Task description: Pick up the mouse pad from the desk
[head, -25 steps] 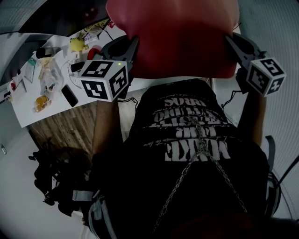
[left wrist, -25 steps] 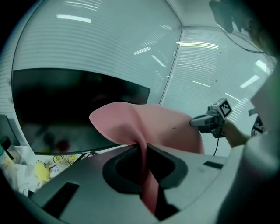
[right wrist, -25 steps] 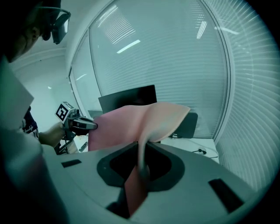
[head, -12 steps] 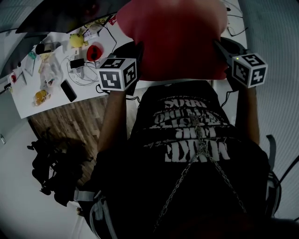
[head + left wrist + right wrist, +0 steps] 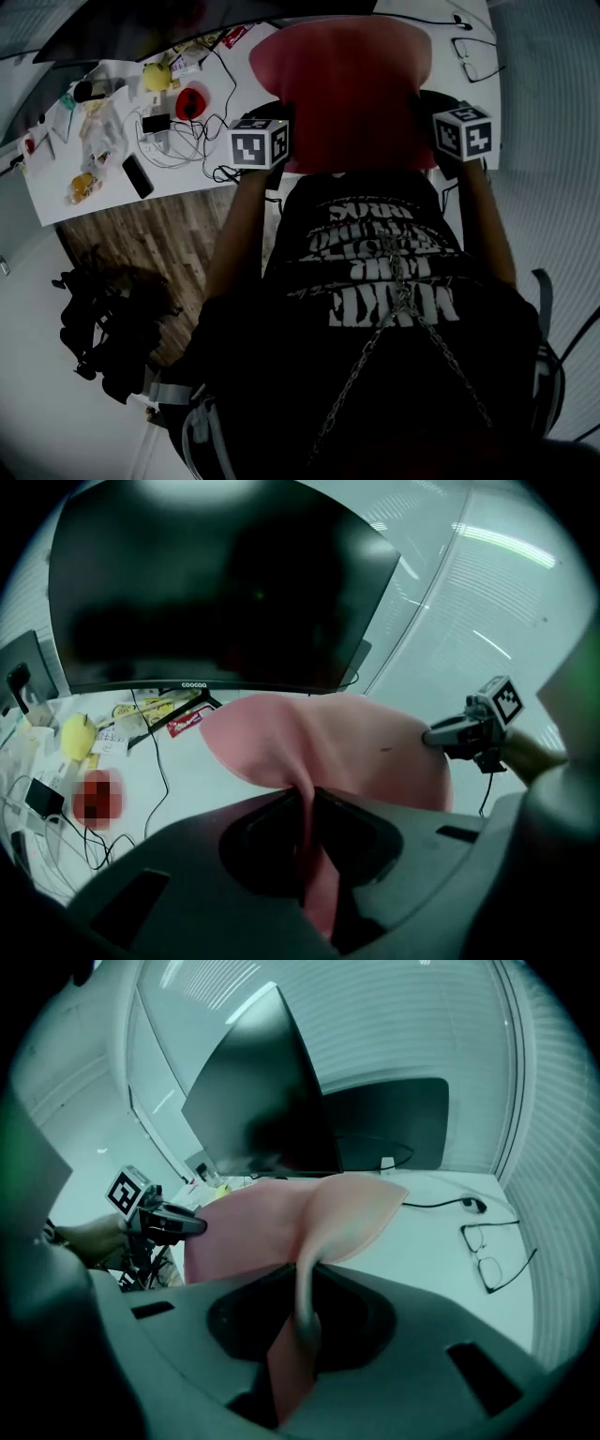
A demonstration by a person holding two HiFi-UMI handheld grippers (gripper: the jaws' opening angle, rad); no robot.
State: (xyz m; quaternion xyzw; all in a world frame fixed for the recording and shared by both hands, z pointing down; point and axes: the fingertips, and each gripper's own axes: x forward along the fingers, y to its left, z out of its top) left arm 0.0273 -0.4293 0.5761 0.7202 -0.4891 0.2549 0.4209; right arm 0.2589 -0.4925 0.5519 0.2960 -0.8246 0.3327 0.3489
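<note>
Since the pink mouse pad (image 5: 342,84) folds where pinched, it is judged light, thin and floppy, best held at opposite edges: left gripper (image 5: 305,806) clamped on its 9 o'clock edge, right gripper (image 5: 302,1309) on its 3 o'clock edge, over the desk (image 5: 469,37) at 12 o'clock.

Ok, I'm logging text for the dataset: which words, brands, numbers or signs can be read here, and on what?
"coocaa": monitor's lower bezel, left gripper view.
Square black-and-white markers, no words: left cube and right cube.
Shirt print: upside down and dark, not readable.
Packets on the desk: print too small.
Mouse pad: no text shows.
</note>
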